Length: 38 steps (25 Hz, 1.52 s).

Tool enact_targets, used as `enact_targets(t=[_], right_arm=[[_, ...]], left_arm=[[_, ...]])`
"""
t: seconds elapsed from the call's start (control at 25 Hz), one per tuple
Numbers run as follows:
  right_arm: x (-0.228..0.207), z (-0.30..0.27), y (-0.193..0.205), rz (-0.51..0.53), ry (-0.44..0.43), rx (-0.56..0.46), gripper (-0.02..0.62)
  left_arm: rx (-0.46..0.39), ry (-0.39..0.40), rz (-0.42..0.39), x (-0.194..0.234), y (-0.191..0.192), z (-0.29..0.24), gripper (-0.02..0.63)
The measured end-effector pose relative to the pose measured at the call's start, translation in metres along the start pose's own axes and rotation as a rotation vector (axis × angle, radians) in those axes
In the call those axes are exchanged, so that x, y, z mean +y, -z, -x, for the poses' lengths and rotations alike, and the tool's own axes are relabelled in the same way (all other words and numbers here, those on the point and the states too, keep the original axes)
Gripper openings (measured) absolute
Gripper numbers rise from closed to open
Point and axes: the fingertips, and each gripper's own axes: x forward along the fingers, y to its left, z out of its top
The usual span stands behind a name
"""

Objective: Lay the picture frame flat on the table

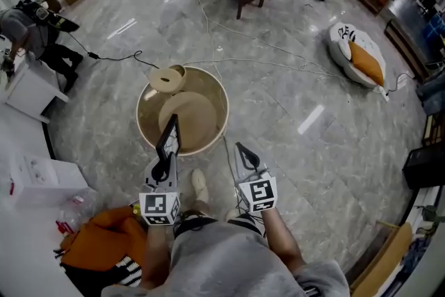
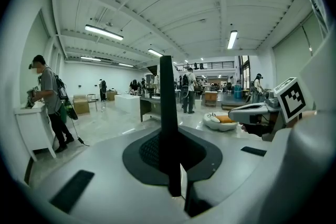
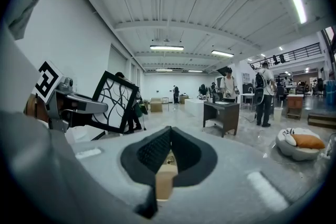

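The picture frame (image 1: 170, 138) is held upright and edge-on in the left tool (image 1: 166, 158), whose jaws are clenched on its lower edge. In the left gripper view only a thin dark strip (image 2: 167, 113) is seen rising from between the jaws. From the right gripper view its face is shown: a black border round a white panel with dark branching lines (image 3: 116, 102). The frame is carried in the air at the near side of the round counter (image 1: 224, 104) and is not yet laid down.

The right tool (image 1: 245, 153) is shut with nothing between its jaws and is kept beside the left one.

The frame is judged to be light, thin and stiff. A glazed front cannot be ruled out, so it should be treated as breakable. With a pinch on one edge only, it may pivot about the grip. The opposite edge could be steadied with the right tool while it is tipped over.

Much of the counter is taken up by a large pale disc (image 1: 189, 115) and a smaller round piece (image 1: 167, 78), so little bare surface is left.
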Motion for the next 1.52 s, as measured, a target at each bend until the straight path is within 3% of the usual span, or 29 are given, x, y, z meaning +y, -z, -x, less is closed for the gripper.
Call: enact_targets(t=[0.48,0.92,1.2,1.52], right_arm=[[0.012,-0.144,-0.021,-0.001,0.055,0.062,-0.002],[0.027,-0.225,-0.017,0.016,0.043,0.1,-0.002],[0.026,-0.267,0.011,0.002,-0.005,0.137,-0.002],[0.021,-0.325,0.087,-0.047,-0.049,0.195,-0.002]], left_arm=[[0.048,0.069,0.061,0.12,0.003,-0.091,0.035],[0.082,0.092,0.121,0.178,0.027,-0.138,0.035],[0.119,0.058,0.151,0.2,0.059,-0.167,0.034],[0.172,-0.018,0.199,0.227,0.123,-0.202,0.034]])
